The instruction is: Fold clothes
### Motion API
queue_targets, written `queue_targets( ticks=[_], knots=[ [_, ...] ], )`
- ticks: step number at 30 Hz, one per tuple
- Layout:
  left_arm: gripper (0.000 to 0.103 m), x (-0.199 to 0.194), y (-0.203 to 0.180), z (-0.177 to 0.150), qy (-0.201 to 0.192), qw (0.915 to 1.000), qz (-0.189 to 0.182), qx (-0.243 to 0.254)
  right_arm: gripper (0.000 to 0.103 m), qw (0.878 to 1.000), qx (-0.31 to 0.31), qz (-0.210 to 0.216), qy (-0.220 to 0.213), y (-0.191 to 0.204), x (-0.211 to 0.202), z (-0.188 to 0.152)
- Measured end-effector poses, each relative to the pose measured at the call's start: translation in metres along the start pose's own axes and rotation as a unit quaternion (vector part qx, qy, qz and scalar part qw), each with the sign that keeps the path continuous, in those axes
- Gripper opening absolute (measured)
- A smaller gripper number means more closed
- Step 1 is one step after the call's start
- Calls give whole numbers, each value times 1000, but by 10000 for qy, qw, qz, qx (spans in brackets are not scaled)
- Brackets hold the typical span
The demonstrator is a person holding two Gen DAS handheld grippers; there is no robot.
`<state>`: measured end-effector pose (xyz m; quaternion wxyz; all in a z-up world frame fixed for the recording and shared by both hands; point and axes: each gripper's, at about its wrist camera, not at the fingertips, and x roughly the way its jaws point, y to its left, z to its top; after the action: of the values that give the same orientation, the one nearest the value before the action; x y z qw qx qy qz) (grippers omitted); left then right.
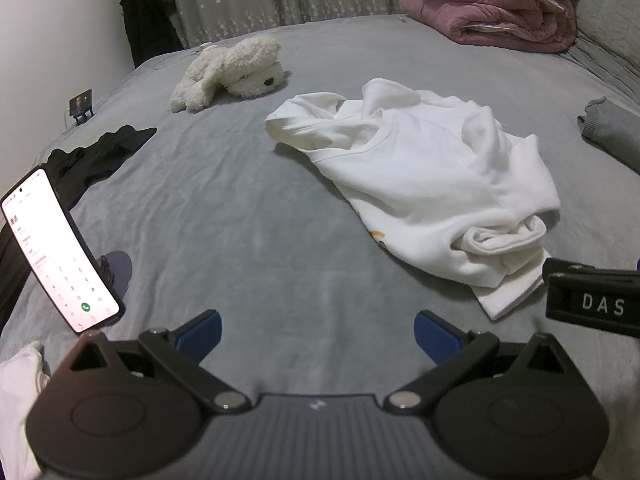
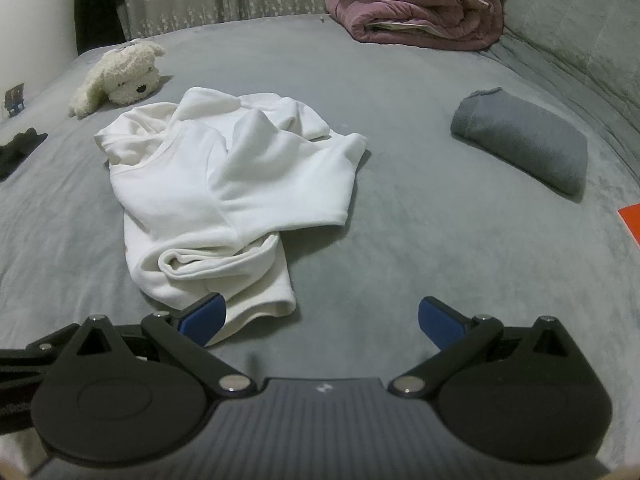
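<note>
A crumpled white sweatshirt (image 1: 424,184) lies in a heap near the middle of the grey bed (image 1: 240,208), sleeves tucked under and hem bunched toward the near edge. Both tongs hover low over the bedding with nothing between their blue pads: the left gripper (image 1: 318,334) spread wide over bare blanket to the left of the garment, the right gripper (image 2: 322,320) equally released, its left pad just beside the sweatshirt's (image 2: 224,192) near hem; whether it touches is unclear.

Only the left view shows a lit phone (image 1: 60,252) propped at the left edge, a black garment (image 1: 96,156) spread behind it, and a small stand with a screen (image 1: 81,105) farther back. Only the right view shows the whole folded grey garment (image 2: 524,144) and an orange corner (image 2: 630,222) at the right edge. Both catch the white plush dog (image 1: 232,72) and the rolled pink quilt (image 2: 416,8).
</note>
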<state>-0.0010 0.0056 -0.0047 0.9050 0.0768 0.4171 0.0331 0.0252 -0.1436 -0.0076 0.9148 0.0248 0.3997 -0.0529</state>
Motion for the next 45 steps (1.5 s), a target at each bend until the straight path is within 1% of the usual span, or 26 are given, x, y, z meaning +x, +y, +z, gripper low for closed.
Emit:
queue_targets(
  ticks=[23, 26, 30, 32, 35, 39, 41, 45],
  knots=[
    [103, 4, 0, 1, 15, 10000, 34, 36, 103, 10000, 36, 16, 40, 1, 2, 1],
    [103, 10, 3, 7, 41, 10000, 66, 6, 103, 9999, 91, -15, 69, -2, 5, 1],
    [103, 17, 8, 21, 22, 9999, 23, -118, 103, 9994, 164, -118, 292, -11, 15, 8],
    [103, 22, 9, 27, 33, 9999, -8, -123, 103, 9991, 169, -86, 386, -13, 18, 13],
    [103, 35, 7, 36, 78, 9999, -40, 72, 103, 9990, 104, 2, 442, -11, 22, 24],
    [103, 59, 8, 37, 97, 9999, 65, -34, 103, 9990, 94, 135, 423, -8, 34, 33],
    [103, 71, 8, 36, 151, 9998, 47, -133, 103, 9988, 116, 239, 417, -9, 42, 32],
    [103, 84, 10, 30, 115, 9995, -47, -288, 103, 9984, -1, 357, 433, -10, 48, 30]
  ],
)
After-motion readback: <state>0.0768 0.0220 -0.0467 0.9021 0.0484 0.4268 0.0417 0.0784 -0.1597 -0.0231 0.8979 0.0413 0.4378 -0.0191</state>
